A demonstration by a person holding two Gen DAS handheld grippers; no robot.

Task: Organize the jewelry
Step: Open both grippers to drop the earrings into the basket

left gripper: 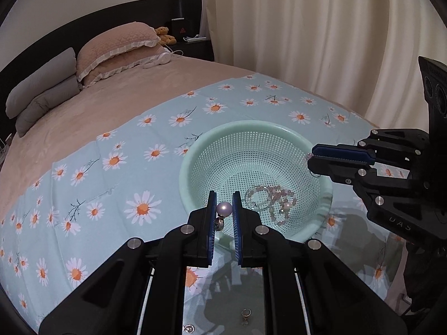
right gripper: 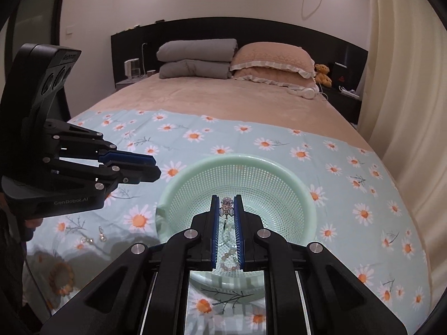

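Left gripper (left gripper: pixel 224 209): jaws narrow, pinching a pearl earring (left gripper: pixel 224 208); pearl sitting between the blue pads, its metal fitting hanging just below; hovering at the near rim of the basket.
Right gripper (right gripper: pixel 226 208): jaws nearly shut, gripping a small crystal earring (right gripper: pixel 226 208); its hook dangling down between the pads; hanging over the basket's bowl.
Basket (left gripper: pixel 195 150): pale green perforated colander, sitting on the daisy-print cloth (left gripper: pixel 117 184) spread over the bed (left gripper: pixel 111 97).
Done so far: beaded bracelets (left gripper: pixel 275 199) are already lying inside the basket, a pink strand and a clear one tangled together.
In hand: two earrings being carried, neither dropped in yet.
Left to do: a small ring-like piece (right gripper: pixel 102 234) and a second small piece (right gripper: pixel 87 240) are lying on the cloth left of the basket, near each other, well apart from both grippers.
Progress call: looking past halfway, judging by what is sitting out versus in.
Hard to make out: loose pieces too tiny to say whether rings or earrings; bracelet count unclear in the tangle.
Hidden: gripper bodies are covering the near cloth in both views; more items could be lying under them.
Person: only a bit of a hand (right gripper: pixel 33 224) showing under the left gripper body.
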